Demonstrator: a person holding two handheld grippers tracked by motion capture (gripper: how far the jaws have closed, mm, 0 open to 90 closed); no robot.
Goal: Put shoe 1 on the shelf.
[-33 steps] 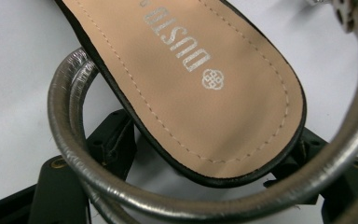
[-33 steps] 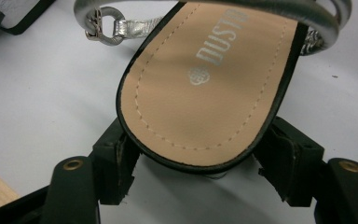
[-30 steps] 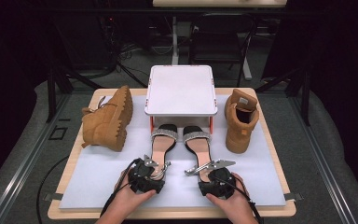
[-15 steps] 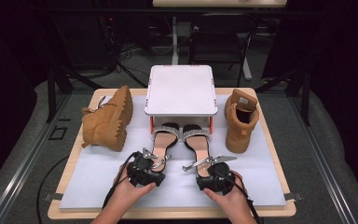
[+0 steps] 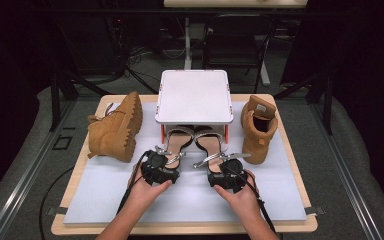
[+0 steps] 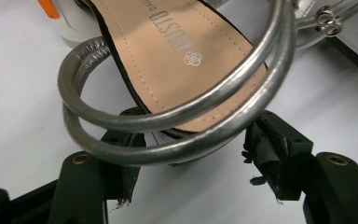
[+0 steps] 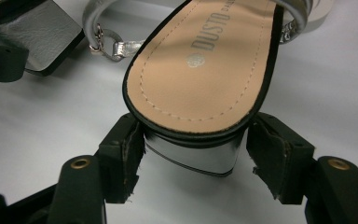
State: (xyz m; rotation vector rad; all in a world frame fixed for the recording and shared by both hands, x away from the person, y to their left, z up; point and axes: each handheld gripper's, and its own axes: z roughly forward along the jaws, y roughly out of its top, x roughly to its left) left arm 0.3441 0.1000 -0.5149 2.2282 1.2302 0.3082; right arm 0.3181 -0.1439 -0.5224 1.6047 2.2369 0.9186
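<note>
Where spread fingers flank each heel, 2 sandals [image 5: 196, 142]: tan insoles, black edging, silver straps.

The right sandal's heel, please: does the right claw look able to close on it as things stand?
Probably yes. The right claw is open, with its fingers on either side of the right sandal's block heel. Nothing lies between the pads and the heel, though small gaps remain at both sides.

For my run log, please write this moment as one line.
left gripper: open, around left sandal heel | right gripper: open, around right sandal heel | toes under white stand
</note>
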